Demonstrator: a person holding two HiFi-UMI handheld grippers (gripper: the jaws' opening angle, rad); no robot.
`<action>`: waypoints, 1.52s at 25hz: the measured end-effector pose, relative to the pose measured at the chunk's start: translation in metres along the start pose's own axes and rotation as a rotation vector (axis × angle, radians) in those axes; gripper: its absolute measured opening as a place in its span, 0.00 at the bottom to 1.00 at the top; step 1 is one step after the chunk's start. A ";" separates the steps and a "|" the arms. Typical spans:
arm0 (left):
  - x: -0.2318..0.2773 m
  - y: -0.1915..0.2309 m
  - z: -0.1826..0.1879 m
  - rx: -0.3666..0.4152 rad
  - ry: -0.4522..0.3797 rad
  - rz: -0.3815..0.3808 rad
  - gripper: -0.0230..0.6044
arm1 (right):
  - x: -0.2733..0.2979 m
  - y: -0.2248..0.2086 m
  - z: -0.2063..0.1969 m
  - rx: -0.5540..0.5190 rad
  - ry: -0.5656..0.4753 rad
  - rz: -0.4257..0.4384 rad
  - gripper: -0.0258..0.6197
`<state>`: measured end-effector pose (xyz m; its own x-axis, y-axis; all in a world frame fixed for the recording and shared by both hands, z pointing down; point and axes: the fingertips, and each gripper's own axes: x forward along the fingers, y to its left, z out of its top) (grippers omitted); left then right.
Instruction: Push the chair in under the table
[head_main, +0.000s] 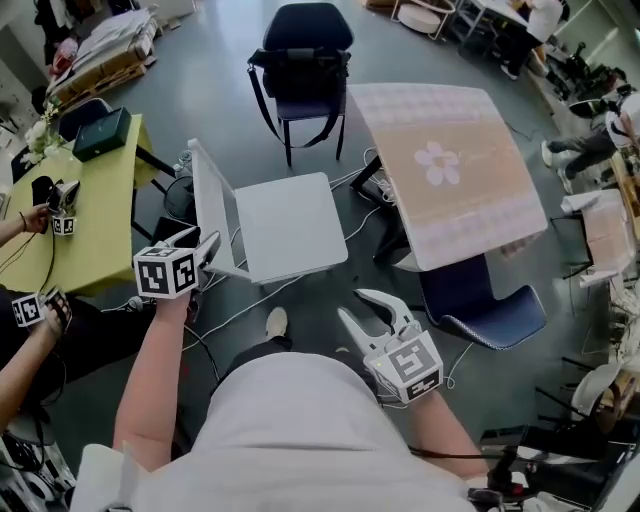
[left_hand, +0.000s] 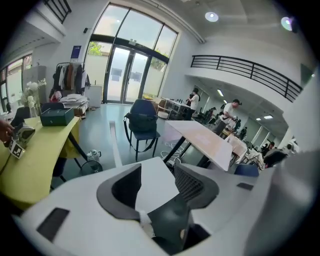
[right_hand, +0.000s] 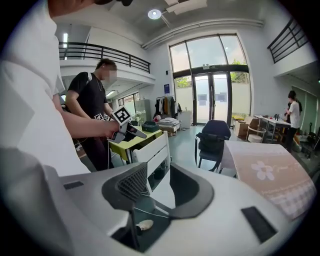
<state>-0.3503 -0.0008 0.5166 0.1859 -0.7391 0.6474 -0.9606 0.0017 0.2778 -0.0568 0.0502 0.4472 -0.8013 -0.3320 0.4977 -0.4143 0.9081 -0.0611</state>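
Left gripper (head_main: 200, 241): fingers (left_hand: 194, 184) are released and spread apart with nothing pinched between them. You only see the seat of the white chair (head_main: 290, 228) through the gap. From the head view it sits right at the near end of the chair's backrest (head_main: 205, 195), but I honestly can't tell if it's touching or just beside it. The right gripper (head_main: 353, 305) is the same deal: fingers (right_hand: 131, 184) wide open and empty, hanging over the grey floor (head_main: 310, 300) near the chair's front corner, clearly apart from it. The chair itself isn't under anything; it stands upright just left of the table (head_main: 445, 170) with the flower print, seat facing the table, with some cables (head_main: 355, 215) on the floor in the gap between them. A dark blue chair (head_main: 305, 50) with a strap hanging off it stands beyond both, and another blue chair (head_main: 490, 312) pokes out from under the table's near side. Off to the left there's a yellow-green table (head_main: 85, 215) with a dark green box (head_main: 100, 132) on it, and another person's hands (head_main: 35, 218) with their own grippers.
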 end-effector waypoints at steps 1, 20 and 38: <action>0.012 0.017 0.004 -0.004 0.026 0.016 0.37 | 0.007 0.000 0.005 0.005 0.005 -0.020 0.26; 0.140 0.123 -0.049 -0.324 0.370 0.104 0.32 | 0.007 -0.044 -0.011 0.215 0.074 -0.212 0.26; 0.137 0.124 -0.054 -0.481 0.311 0.311 0.19 | -0.022 -0.100 -0.043 0.294 0.076 -0.218 0.26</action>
<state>-0.4324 -0.0652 0.6783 0.0344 -0.4262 0.9040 -0.7933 0.5385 0.2841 0.0212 -0.0222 0.4794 -0.6510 -0.4796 0.5884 -0.6868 0.7023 -0.1875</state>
